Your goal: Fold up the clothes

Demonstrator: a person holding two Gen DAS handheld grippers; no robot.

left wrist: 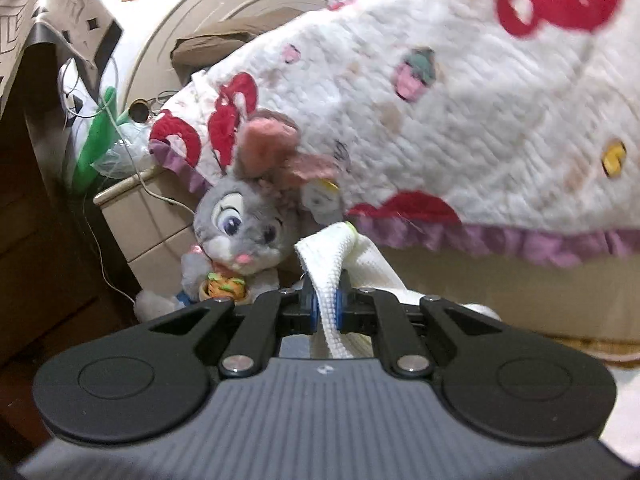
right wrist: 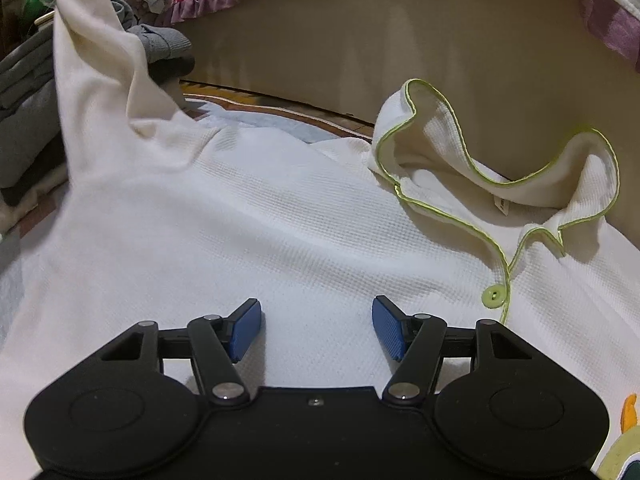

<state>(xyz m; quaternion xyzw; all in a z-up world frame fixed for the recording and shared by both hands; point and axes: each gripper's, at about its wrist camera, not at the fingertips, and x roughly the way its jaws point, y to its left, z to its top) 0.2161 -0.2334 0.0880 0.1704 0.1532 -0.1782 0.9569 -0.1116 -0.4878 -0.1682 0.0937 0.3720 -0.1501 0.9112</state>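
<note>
Hand-held gripper (left wrist: 327, 309) around waffle-knit sleeve (left wrist: 340, 264)

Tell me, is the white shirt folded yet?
Not yet. Nothing looks folded: the white shirt lies spread out flat, collar open and the green button showing. In hand now: the left gripper is shut on the sleeve's cuff, lifting it up. The right gripper is open over the shirt's front. Left to do: fold both sleeves in, then the body.
</note>
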